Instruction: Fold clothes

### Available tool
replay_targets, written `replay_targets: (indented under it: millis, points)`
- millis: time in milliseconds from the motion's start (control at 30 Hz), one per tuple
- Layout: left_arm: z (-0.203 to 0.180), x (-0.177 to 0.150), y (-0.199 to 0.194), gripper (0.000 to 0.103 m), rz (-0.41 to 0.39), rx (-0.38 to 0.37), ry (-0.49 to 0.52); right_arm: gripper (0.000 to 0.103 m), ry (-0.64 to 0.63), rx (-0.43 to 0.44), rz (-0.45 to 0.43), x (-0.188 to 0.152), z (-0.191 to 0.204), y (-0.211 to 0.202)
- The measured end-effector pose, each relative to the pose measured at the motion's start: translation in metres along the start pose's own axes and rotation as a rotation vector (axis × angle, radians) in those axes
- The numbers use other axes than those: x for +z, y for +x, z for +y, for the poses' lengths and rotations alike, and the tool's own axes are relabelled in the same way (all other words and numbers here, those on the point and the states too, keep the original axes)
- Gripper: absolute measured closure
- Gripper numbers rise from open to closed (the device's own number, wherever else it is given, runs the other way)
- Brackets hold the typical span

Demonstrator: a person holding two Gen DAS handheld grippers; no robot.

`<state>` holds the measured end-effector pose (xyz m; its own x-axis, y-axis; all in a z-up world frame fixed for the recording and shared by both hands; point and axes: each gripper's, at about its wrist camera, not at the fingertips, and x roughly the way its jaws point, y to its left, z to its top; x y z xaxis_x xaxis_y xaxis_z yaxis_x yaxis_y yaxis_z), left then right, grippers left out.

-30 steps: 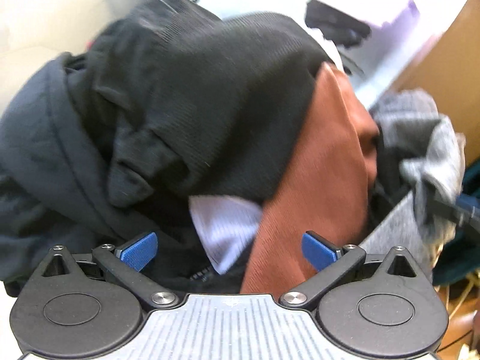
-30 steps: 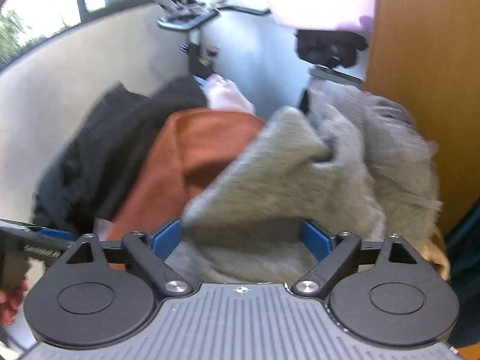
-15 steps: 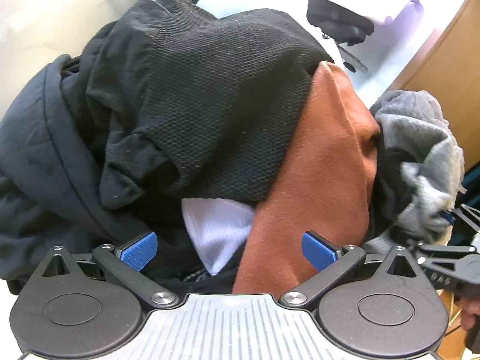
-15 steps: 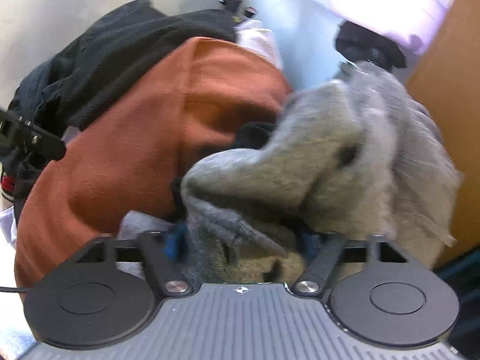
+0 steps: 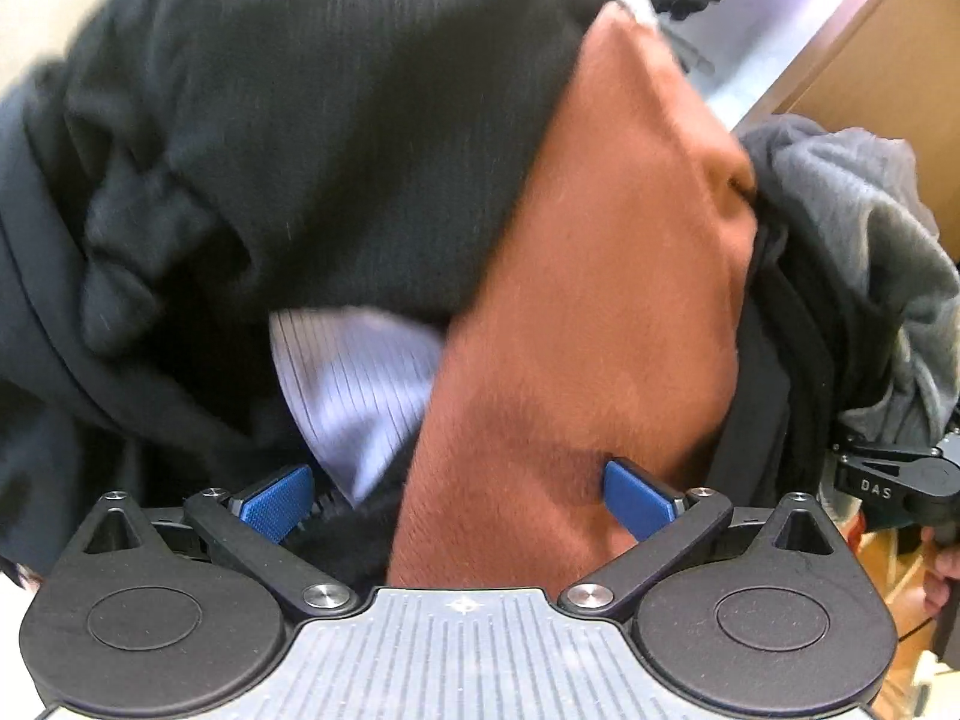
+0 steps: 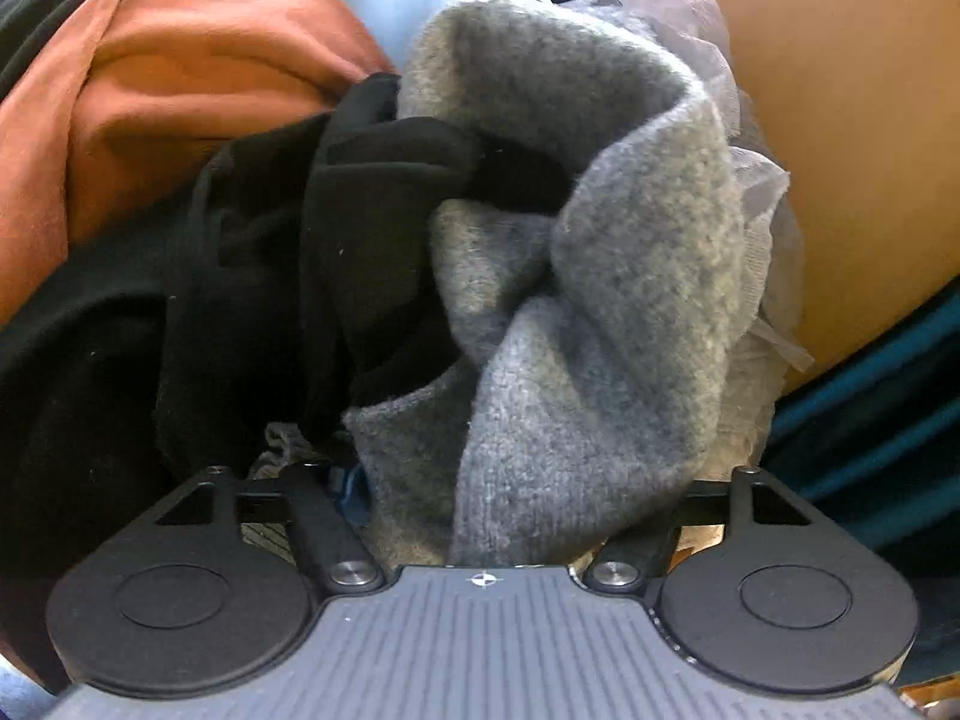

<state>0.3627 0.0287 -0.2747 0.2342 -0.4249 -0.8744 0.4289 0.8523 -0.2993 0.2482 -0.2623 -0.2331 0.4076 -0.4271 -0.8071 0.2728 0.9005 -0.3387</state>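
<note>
Showing a heap of unfolded clothes from two wrist views, both angled steeply down. Left wrist view: left gripper (image 5: 459, 495) with jaws spread wide, blue ribbed pads (image 5: 277, 501) apart and pressing on nothing, set close against the heap; rust-orange brushed-cotton garment (image 5: 606, 312) lying between the jaws and running up the middle of the heap; black ribbed knit garment (image 5: 336, 120) draped over the upper left, overlapping the orange one; pale lilac striped cloth (image 5: 354, 384) peeking out beneath the black knit, just left of the orange; dark navy hooded garment (image 5: 36, 276) at the far left; grey fuzzy knit sweater (image 5: 864, 228) bunched at the right edge, touching a thin black garment (image 5: 774, 372) beside the orange. Right wrist view: right gripper (image 6: 516, 495) pushed into the grey sweater, a thick fold of it filling the space between the jaws and hiding the pads almost wholly; jaws opening, cloth between them, pad contact not discernible. Tan wooden panel (image 6: 840, 120) behind the heap at the right; dark teal fabric (image 6: 870, 420) below that panel.
</note>
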Motion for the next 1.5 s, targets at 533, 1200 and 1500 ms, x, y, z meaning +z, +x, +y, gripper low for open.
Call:
replay_targets:
  millis: [533,1200,1500]
  points:
    - [0.012,-0.002,0.000,0.001,0.044,-0.032,-0.003,0.022,0.271,0.332,-0.194,-0.018,-0.005,-0.072]
    - [0.015,0.009,-0.023,0.001,0.038,0.022,0.121,0.014,0.367,0.326,-0.166,-0.039,0.037,-0.070]
    - [0.009,0.016,-0.031,0.001,-0.005,-0.002,0.125,0.019,0.405,0.300,-0.179,-0.036,0.030,-0.082]
